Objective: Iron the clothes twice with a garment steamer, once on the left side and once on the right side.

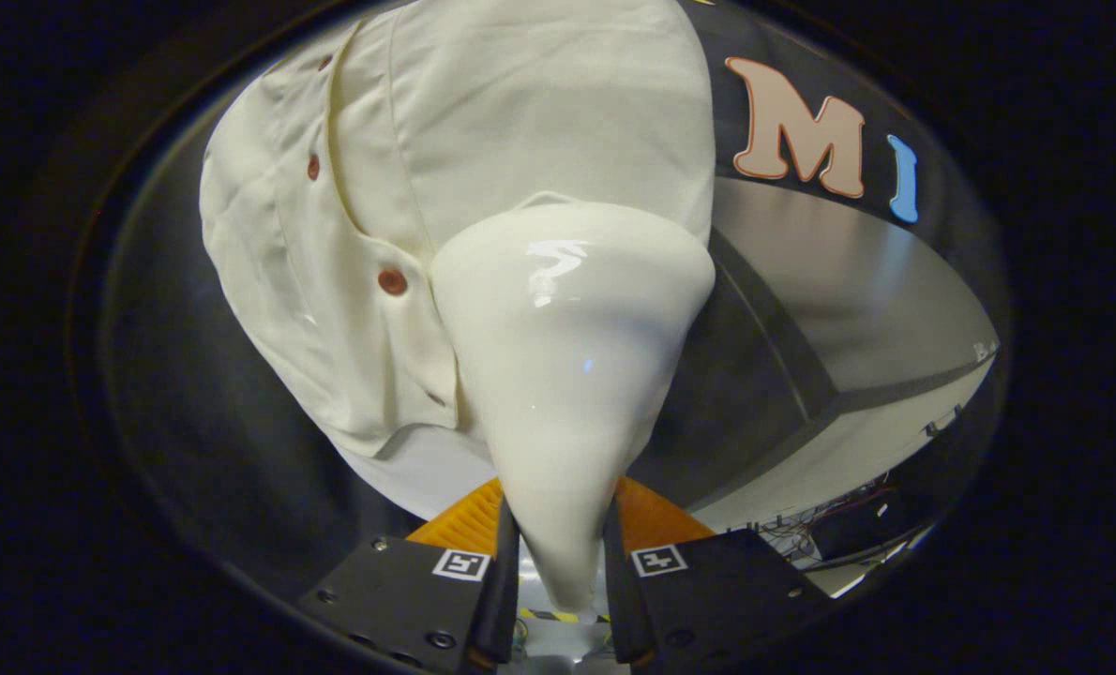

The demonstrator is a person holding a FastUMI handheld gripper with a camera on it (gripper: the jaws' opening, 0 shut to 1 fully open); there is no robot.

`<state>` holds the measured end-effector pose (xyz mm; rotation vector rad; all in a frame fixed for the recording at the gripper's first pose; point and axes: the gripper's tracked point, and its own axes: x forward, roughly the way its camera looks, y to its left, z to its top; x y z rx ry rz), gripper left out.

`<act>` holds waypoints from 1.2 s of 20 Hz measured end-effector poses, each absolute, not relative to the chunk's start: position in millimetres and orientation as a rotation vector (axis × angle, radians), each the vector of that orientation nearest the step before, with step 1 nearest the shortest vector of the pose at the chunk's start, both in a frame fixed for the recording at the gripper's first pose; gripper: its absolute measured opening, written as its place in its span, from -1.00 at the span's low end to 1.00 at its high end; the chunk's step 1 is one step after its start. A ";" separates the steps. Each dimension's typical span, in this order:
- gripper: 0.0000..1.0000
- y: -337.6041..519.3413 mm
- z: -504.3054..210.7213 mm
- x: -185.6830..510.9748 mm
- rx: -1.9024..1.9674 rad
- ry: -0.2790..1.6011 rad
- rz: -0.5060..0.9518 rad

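Gripping the narrow handle end of a glossy cream garment steamer (567,375), my gripper (558,562) has its two fingers closed in on either side of it, one finger (500,581) pressing the handle's left side and the other pressing its right. The gap between them is only as wide as the handle itself. The steamer widens from my fingers outward into a broad, rounded head, which catches a bright reflection of light on its upper surface.

Just beyond the steamer's head hangs a cream shirt (483,131), its fabric touching or nearly touching the head; I cannot tell which. The head sits against the shirt's right half, just to the right of the button placket. Two reddish-brown buttons (392,281) run down that placket, the lower one just beside the steamer's left edge. The shirt's hem curls up below the buttons.

To the right of the steamer, well behind it, a grey panel (858,281) slopes away, with tangled cables (830,520) lying beneath it.
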<state>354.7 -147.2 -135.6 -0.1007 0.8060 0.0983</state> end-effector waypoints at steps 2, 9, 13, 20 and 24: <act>-0.19 -145.5 -156.9 354.0 -0.120 0.827 0.117; -0.19 -146.5 -193.1 349.1 -0.131 0.872 0.135; -0.19 -147.7 -199.9 349.1 -0.167 0.861 0.131; -0.18 -147.2 -196.4 344.8 -0.150 0.872 0.104; -0.18 -145.8 -187.4 346.6 -0.135 0.840 0.068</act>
